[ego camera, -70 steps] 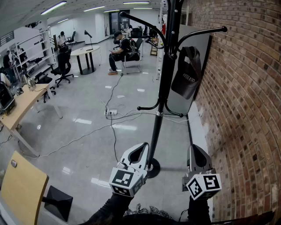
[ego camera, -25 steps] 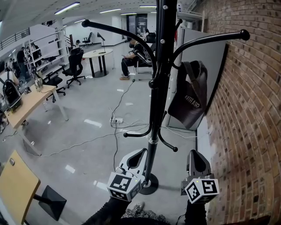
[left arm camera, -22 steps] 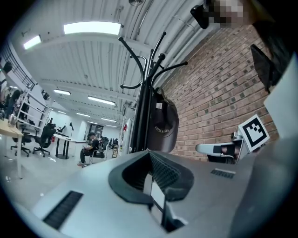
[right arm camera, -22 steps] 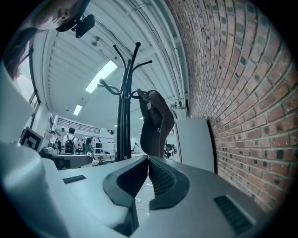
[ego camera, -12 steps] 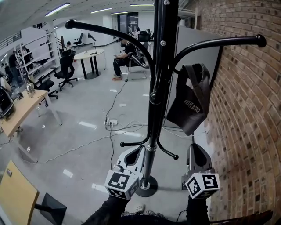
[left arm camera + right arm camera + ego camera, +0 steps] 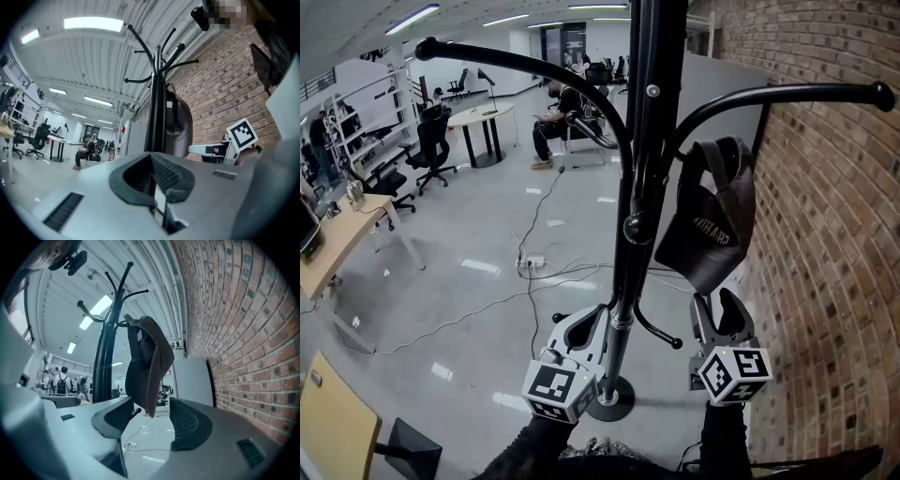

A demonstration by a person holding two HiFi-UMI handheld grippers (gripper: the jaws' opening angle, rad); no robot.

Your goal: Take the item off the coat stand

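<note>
The right gripper, at the lower right of the head view, has changed most. Half a second ago its jaws lay together; now they stand apart and are opening. In the right gripper view the lower edge of the cap hangs in the gap between the two pads. Neither pad presses on it, and nothing is gripped.

The cap is dark and hangs from the right-hand arm of the stand, right of centre in the head view. It is close to the brick wall along the right edge. Compared with the earlier frames, the stand and cap fill more of the picture. The cap's low tip now sits just above the right gripper's fingertips, where a clear gap showed a second ago.

The left gripper has hardly shifted. It sits at lower centre, just left of the pole, with its jaws together as before. In the left gripper view the pads meet with nothing between them. The stand rises behind them at centre and the cap hangs just to its right. The right gripper's marker cube shows at the right edge of that view.
</note>
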